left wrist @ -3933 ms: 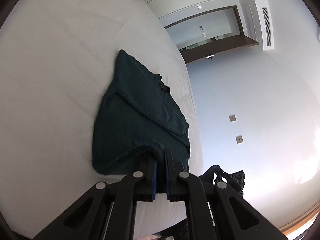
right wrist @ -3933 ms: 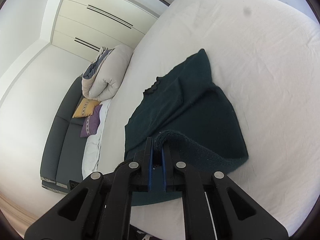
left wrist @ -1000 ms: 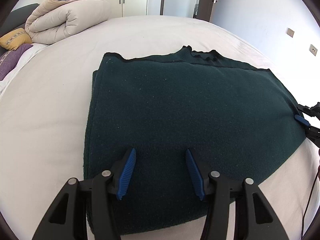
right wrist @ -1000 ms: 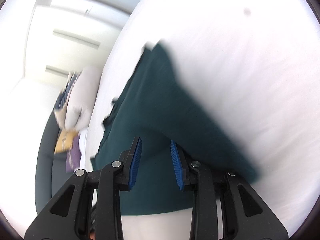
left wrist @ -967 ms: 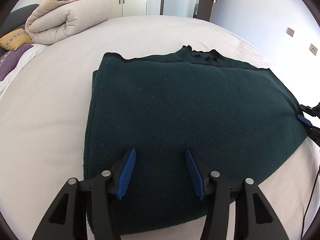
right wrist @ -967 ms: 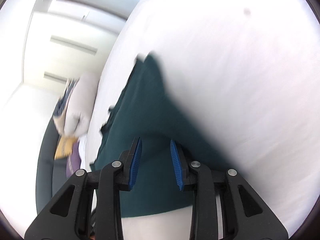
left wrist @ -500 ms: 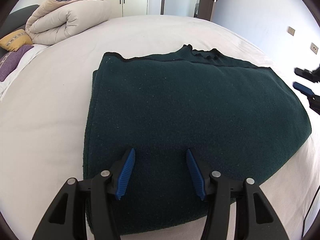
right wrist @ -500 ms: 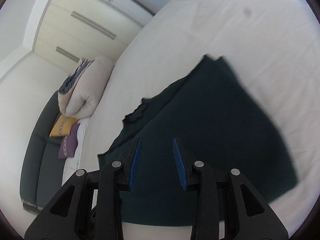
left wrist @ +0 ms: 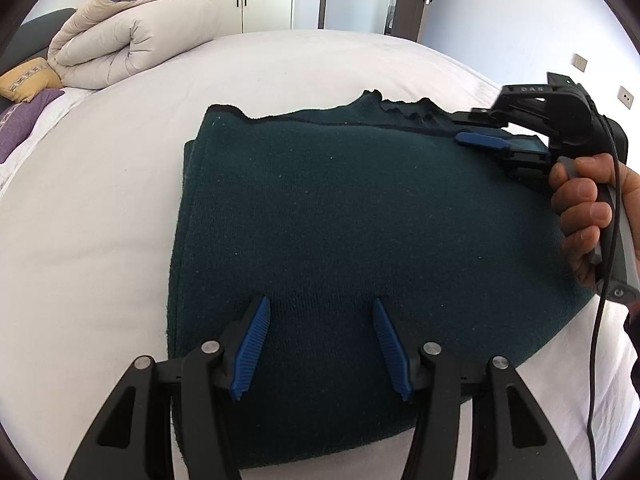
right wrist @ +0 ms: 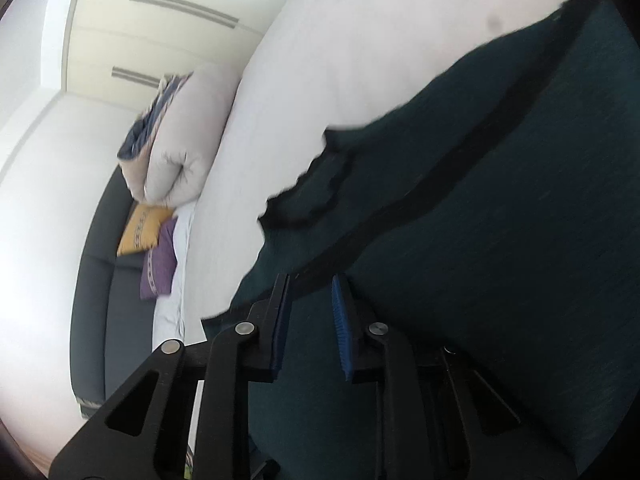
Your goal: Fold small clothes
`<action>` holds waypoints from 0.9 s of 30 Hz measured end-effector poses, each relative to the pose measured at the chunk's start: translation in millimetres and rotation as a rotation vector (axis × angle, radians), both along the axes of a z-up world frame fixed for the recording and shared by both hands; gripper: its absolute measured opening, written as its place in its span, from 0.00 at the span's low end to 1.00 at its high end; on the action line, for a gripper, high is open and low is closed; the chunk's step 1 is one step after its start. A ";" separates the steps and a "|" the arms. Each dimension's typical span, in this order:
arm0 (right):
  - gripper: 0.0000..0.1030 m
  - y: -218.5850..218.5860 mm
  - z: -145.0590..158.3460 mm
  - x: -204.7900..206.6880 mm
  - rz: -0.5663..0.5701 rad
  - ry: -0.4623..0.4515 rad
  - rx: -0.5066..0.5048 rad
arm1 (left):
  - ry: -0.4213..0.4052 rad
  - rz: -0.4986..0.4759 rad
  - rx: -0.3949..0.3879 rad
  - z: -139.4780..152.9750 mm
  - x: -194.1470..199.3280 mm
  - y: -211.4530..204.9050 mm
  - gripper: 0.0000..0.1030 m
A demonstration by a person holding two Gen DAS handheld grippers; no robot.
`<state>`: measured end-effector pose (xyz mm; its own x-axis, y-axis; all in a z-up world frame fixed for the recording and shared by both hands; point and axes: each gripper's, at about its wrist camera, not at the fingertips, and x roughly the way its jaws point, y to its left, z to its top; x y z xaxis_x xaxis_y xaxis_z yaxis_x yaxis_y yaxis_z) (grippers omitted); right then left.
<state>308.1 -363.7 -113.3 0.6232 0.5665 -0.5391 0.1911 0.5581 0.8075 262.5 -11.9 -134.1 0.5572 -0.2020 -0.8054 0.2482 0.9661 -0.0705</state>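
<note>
— Where was the sweater (left wrist: 360, 240)?

— Flat on the bed (left wrist: 100, 220), folded into a dark green block, its scalloped edge at the far side. A rolled duvet (left wrist: 132, 48) sat well apart at the head of the bed, with a yellow cushion (left wrist: 28, 84) and a purple one (right wrist: 160, 264) beside it.

— And the left gripper (left wrist: 320, 344)?

— It hung over the near edge of the sweater, jaws about half open, nothing pinched between them.

— The right gripper (right wrist: 308, 320)?

— That one was out at the far right corner, by the scalloped edge. A hand (left wrist: 588, 216) gripped its handle, a cable trailing below. Its jaws had just been closing and stood narrow, a small gap between the blue pads, with the corner's layered edge running right at their tips. Whether the pads pressed on the cloth, I could not tell.
</note>
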 end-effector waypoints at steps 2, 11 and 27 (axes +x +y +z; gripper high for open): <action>0.17 -40.5 4.3 -9.3 -0.079 -0.013 -0.011 | 0.022 0.008 -0.035 9.6 0.3 6.7 0.55; 0.21 -114.7 32.3 -42.2 -0.226 -0.087 -0.063 | -0.115 -0.006 -0.123 64.1 73.2 -15.6 0.61; 0.20 -152.7 -13.4 -32.1 -0.202 -0.086 0.029 | -0.040 0.076 -0.241 -2.4 133.9 29.2 0.47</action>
